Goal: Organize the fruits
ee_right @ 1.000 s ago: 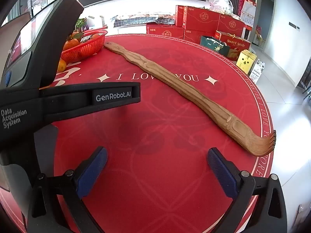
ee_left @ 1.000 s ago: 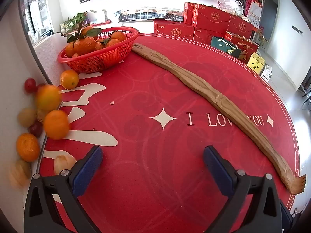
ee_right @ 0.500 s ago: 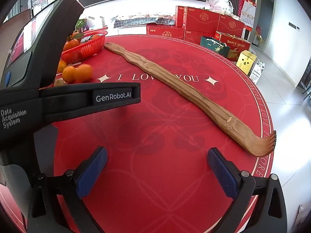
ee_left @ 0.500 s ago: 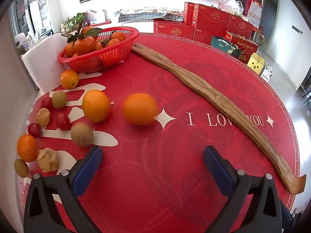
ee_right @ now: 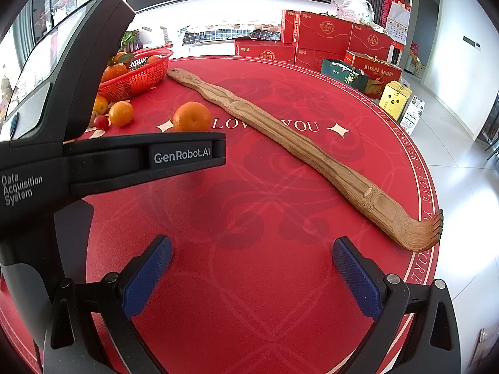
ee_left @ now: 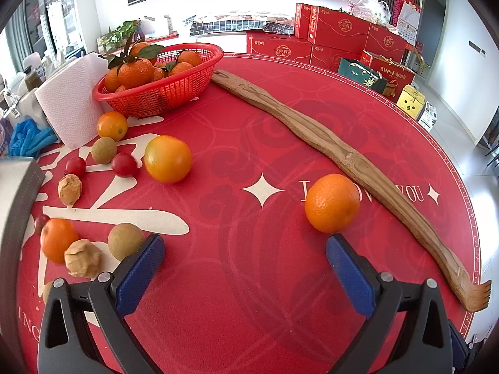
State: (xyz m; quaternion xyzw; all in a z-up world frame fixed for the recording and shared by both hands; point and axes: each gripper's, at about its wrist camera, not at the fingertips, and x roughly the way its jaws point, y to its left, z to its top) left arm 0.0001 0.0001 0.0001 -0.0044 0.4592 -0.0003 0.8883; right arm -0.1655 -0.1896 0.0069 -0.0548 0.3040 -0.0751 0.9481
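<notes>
Left claw: spread wide, empty, above red surface
Right claw: spread wide, empty
Orange: just beyond left claw's right finger
Basket: holding oranges

A red plastic mesh basket holding leafy oranges sits at the far left of the round red-clothed tabletop. A long carved wooden back scratcher runs diagonally from beside the basket to the near right edge. One loose orange lies just left of the scratcher; small mixed fruits lie scattered in front of the basket.
</notes>
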